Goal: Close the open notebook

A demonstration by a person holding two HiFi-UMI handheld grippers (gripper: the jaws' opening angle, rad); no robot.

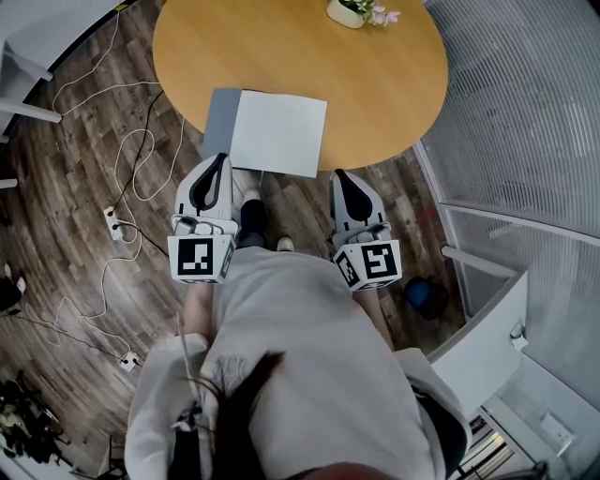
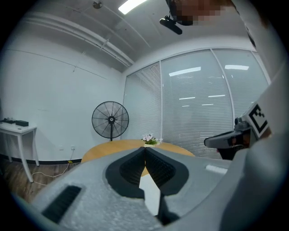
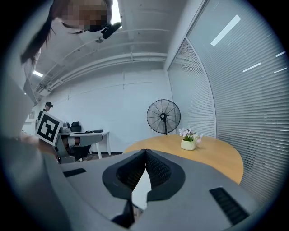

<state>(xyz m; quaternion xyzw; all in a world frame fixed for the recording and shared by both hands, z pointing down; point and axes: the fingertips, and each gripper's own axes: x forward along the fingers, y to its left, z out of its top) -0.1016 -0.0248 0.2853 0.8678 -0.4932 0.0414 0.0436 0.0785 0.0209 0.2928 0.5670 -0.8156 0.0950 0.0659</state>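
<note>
1. Wooden round table [image 1: 375,84] carries the open notebook [image 1: 277,131] at its near edge, white page up.
2. Left gripper [image 1: 222,159] and right gripper [image 1: 337,174] hover nearer the person, jaws pressed together, empty.

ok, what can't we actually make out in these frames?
Notebook: the gripper views show only a white sliver, likely its page; the bodies of the left gripper and right gripper hide the rest.
Grey strip at its left, head view: cover or page, too small to tell.
Flower pot: cut off by the head view's top edge.
Blue thing on the floor, head view: too small to identify.
</note>
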